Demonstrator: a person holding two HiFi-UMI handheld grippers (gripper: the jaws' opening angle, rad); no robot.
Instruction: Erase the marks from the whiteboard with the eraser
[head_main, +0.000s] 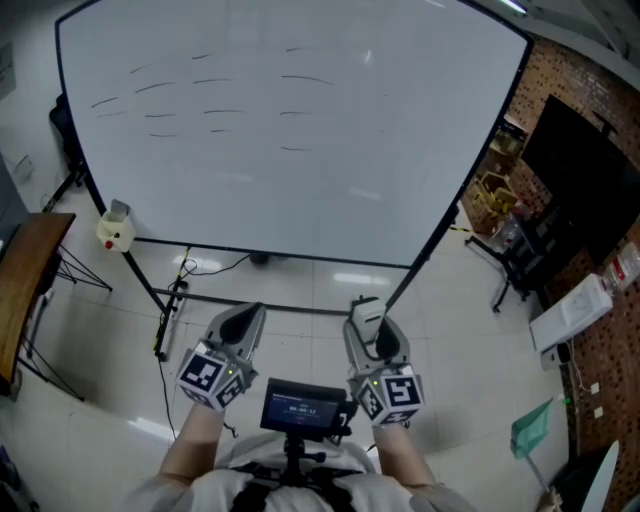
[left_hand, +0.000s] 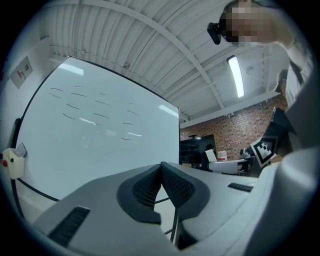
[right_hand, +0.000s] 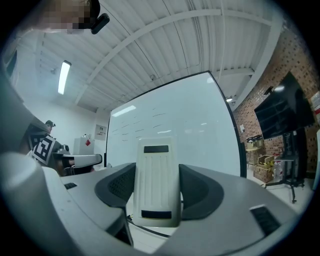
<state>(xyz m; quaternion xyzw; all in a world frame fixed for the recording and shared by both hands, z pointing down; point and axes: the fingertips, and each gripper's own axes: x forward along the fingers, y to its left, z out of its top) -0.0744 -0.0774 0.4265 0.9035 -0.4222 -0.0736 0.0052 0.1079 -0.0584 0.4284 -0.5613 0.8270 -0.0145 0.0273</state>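
The right hand-held gripper (head_main: 372, 330) pinches the eraser (right_hand: 156, 182), well apart from the whiteboard (head_main: 330, 200); the left hand-held gripper (left_hand: 161, 186) is pressed together, empty. To wipe well, the eraser should meet the marks (head_main: 215, 108) flat, with even pressure

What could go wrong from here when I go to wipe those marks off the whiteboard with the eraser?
The right gripper holds the eraser by its side edges only, so pressing on the whiteboard might twist it loose. The marks are faint and spread over the upper part; some may be missed. A cable and the stand's bar sit low under the board and might catch a foot.
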